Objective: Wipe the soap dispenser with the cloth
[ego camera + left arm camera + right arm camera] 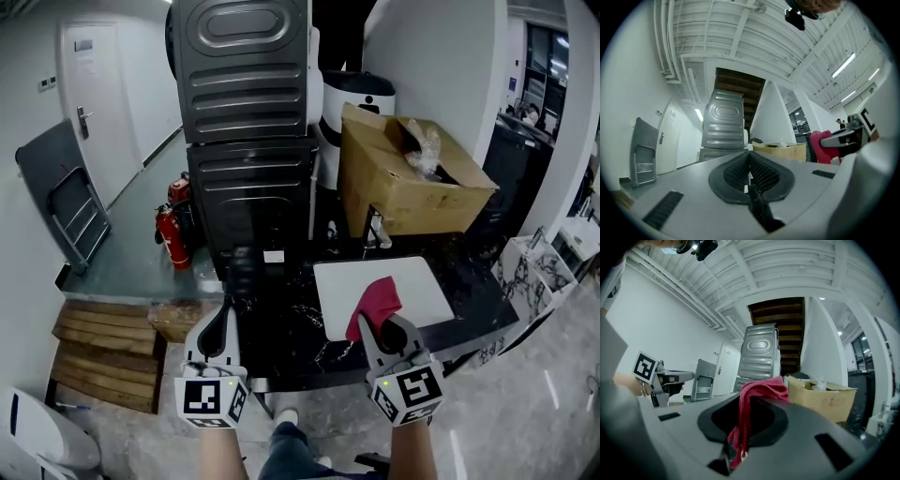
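This looks like a workshop or test space in an office building. Grey machines (246,94) are stacked behind a black counter (281,323), with a cardboard box (403,187) at its far side. To its left are fire extinguishers (172,234), a pallet (103,361) and a folded table (61,197). Bare white beams (740,28) run overhead.

Soft red cloth (378,302), glossy black veined stone counter (281,323), matt cardboard box (398,192)

Cardboard box (403,202) (open) behind white board (427,281); fire extinguishers (172,239) on floor.
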A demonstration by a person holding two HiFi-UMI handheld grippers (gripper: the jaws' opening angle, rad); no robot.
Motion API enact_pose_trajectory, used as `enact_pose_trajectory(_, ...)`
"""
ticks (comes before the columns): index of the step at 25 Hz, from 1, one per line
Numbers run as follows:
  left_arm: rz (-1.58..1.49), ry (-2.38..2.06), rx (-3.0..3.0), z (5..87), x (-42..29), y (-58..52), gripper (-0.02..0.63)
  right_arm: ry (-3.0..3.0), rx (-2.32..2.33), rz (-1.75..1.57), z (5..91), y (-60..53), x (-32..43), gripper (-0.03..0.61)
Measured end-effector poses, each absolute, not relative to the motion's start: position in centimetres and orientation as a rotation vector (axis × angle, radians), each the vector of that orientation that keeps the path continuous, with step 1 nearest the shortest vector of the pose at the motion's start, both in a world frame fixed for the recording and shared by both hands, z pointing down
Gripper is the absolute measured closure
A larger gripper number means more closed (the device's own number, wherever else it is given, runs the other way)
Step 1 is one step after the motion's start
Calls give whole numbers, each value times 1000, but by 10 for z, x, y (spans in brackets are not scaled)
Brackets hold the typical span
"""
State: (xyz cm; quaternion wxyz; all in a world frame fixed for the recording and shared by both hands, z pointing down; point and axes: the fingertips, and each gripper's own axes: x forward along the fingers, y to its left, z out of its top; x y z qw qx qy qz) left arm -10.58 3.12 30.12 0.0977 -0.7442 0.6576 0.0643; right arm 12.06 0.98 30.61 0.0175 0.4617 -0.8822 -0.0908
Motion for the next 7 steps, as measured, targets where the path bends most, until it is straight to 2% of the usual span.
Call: enact_pose_trajectory(7, 177, 1910, -2199, 294, -105, 28, 600, -2734, 1435, -304, 301, 3, 113, 531)
